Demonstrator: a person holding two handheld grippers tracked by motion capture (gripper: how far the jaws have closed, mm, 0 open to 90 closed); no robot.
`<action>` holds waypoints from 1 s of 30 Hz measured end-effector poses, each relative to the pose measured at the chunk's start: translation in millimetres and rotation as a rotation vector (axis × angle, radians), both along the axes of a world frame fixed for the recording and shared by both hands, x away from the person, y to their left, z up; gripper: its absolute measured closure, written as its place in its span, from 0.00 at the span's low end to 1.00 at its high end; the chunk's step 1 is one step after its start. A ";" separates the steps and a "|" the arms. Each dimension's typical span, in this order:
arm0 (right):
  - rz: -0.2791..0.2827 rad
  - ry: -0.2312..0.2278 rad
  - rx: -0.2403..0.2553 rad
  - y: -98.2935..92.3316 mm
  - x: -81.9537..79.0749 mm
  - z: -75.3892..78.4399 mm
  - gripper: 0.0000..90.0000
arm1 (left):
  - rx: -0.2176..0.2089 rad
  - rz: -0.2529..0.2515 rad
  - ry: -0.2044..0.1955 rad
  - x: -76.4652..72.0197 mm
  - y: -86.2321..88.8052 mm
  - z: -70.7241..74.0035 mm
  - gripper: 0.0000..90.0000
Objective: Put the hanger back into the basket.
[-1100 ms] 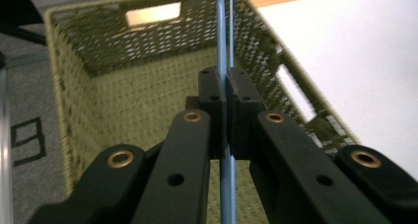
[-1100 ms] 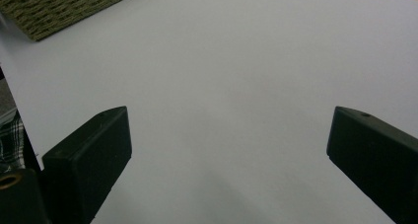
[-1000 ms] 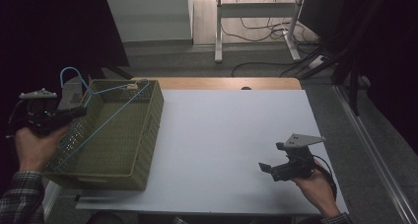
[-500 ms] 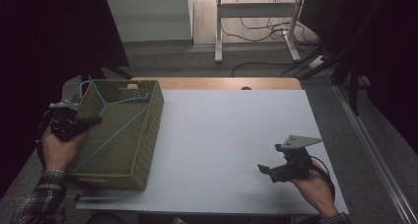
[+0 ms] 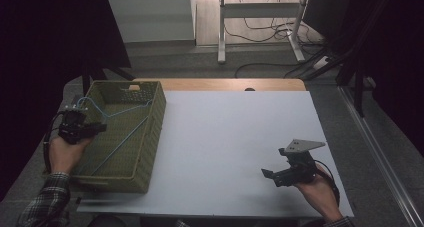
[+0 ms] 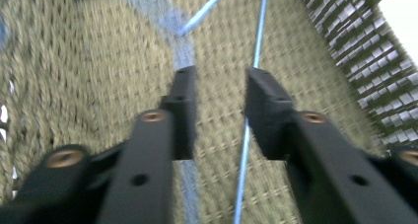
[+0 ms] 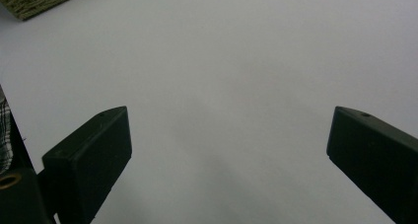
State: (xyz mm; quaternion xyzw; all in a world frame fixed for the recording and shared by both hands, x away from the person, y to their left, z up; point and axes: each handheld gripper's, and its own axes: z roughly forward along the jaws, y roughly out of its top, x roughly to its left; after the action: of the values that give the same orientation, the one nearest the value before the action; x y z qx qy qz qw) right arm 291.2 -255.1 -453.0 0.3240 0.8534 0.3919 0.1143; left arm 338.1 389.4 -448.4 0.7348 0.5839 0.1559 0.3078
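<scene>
Nowhere legible writing, left gripper [image 5: 98,128] just opened over basket [image 5: 150,137], right gripper [image 5: 270,174] apart.

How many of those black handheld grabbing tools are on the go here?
2. The left gripper is over the green basket at the table's left; the right gripper sits low over the white table at its right.
</scene>
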 end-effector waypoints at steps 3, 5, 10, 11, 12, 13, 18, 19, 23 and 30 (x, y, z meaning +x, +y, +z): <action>-0.011 -0.002 0.007 -2.1 -1.5 1.5 0.03 | -0.030 -0.054 -0.065 -9.5 -11.3 12.6 0.48; -0.015 -0.006 0.010 -3.4 -2.8 2.3 0.03 | -0.038 -0.075 -0.087 -12.9 -14.9 16.1 0.42; -0.030 -0.009 0.027 -6.6 -7.6 6.1 0.03 | -0.111 -0.192 -0.181 -33.8 -41.8 34.5 0.29; -0.033 -0.009 0.031 -7.2 -8.8 6.9 0.03 | -0.127 -0.210 -0.195 -37.2 -45.6 36.9 0.28; -0.033 -0.009 0.031 -7.2 -8.8 6.9 0.03 | -0.127 -0.210 -0.195 -37.2 -45.6 36.9 0.26; -0.037 -0.009 0.032 -7.6 -10.0 7.6 0.03 | -0.141 -0.224 -0.204 -40.3 -49.5 38.9 0.26; -0.040 -0.018 0.029 -9.9 -15.2 9.1 0.03 | -0.194 -0.292 -0.239 -57.6 -69.5 44.4 0.18; -0.043 -0.018 0.030 -10.3 -16.3 9.2 0.03 | -0.203 -0.309 -0.244 -61.6 -73.9 44.2 0.18; -0.077 -0.027 0.036 -13.7 -20.5 9.9 0.02 | -0.235 -0.376 -0.255 -80.2 -98.0 36.2 0.14; -0.109 -0.035 0.056 -19.9 -24.9 10.2 0.01 | -0.244 -0.411 -0.252 -94.3 -118.8 20.6 0.09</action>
State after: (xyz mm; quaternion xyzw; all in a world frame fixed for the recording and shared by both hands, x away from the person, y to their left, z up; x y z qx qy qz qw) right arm 266.3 -275.0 -442.8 0.3660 0.8211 0.4146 0.1410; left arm 243.8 270.6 -427.7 0.7701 0.3941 0.1089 0.4897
